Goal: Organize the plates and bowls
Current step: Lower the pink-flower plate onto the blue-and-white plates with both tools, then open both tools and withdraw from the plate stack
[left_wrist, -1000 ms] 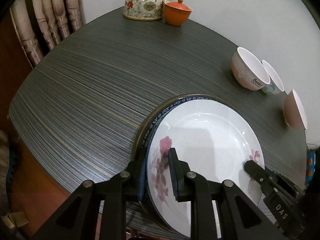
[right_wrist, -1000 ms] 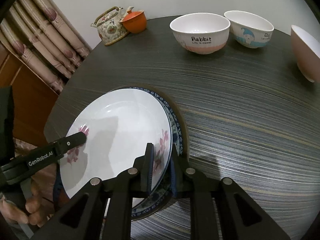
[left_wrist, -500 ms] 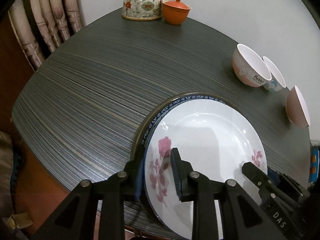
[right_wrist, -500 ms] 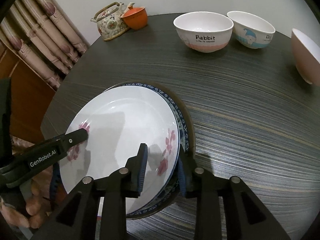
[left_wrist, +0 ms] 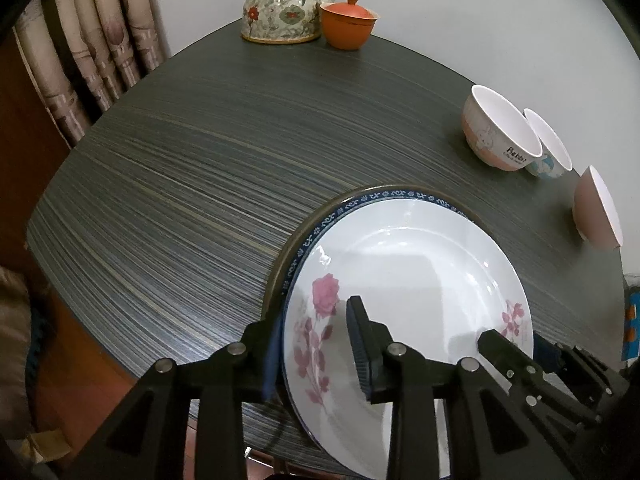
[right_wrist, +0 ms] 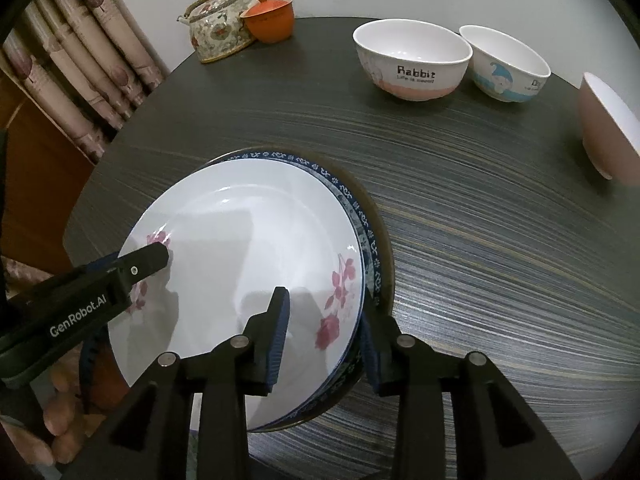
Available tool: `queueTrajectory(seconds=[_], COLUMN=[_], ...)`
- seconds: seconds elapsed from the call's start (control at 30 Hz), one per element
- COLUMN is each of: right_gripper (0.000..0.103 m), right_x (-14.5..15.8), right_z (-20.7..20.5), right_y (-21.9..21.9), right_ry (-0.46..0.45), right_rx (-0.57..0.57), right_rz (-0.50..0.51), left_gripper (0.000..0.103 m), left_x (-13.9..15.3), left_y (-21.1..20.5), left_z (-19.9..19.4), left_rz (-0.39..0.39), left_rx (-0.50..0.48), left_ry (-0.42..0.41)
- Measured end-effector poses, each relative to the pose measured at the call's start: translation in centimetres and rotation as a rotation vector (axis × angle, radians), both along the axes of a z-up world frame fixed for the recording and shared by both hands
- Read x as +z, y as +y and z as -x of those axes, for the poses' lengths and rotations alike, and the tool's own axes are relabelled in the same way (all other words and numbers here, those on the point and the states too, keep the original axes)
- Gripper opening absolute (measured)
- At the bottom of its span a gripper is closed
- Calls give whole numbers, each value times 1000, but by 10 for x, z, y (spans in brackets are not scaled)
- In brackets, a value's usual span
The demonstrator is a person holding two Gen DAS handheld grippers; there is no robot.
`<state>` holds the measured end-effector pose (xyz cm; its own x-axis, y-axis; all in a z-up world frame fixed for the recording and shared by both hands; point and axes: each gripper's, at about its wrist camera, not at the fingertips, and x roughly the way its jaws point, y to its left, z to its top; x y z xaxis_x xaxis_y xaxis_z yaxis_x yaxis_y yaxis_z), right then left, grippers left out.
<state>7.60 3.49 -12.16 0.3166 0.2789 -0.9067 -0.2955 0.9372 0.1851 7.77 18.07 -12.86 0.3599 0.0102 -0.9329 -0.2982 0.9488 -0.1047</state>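
Both claws have just been opening, the left gripper (left_wrist: 316,354) and right gripper (right_wrist: 324,340) now slack astride opposite rims of the rose plate (left_wrist: 408,280), stacked at the table's (left_wrist: 180,160) near edge — back straight out, no dragging.

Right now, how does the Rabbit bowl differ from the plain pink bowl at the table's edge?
The Rabbit bowl stands upright with its mouth up; the plain pink bowl looks tipped, its mouth turned sideways. The Rabbit bowl carries lettering and a rabbit picture above a pink base band; the plain pink bowl's outside is one unmarked colour. The Rabbit bowl sits right beside a blue-printed bowl; the pink one stands apart. Both are white inside.
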Motion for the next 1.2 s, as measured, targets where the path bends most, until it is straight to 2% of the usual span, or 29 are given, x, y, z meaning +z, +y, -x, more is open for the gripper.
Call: queueTrajectory(seconds=[0.23, 0.43, 0.73, 0.83, 1.07, 1.2], right_gripper=[33, 38, 42, 48, 49, 50], right_x=[2, 3, 7, 10, 17, 22], right_z=[2, 4, 7, 9, 14, 18], right_y=[5, 8, 1, 0, -13, -28], right_ry=[0, -13, -34, -52, -81, -103], right_rx=[4, 7, 2, 4, -22, -51], right_rz=[46, 56, 23, 18, -8, -16], left_gripper=[34, 39, 39, 39, 40, 44], left_x=[2, 10, 15, 17, 27, 30], left_y=[-3, -8, -6, -6, -15, -23], left_z=[0, 5, 7, 8, 11, 12], left_rz=[-36, -78, -72, -77, -132, -163], left_rx=[-10, -32, -24, -27, -59, -94], left_ry=[-8, -53, -72, -79, -129, -147])
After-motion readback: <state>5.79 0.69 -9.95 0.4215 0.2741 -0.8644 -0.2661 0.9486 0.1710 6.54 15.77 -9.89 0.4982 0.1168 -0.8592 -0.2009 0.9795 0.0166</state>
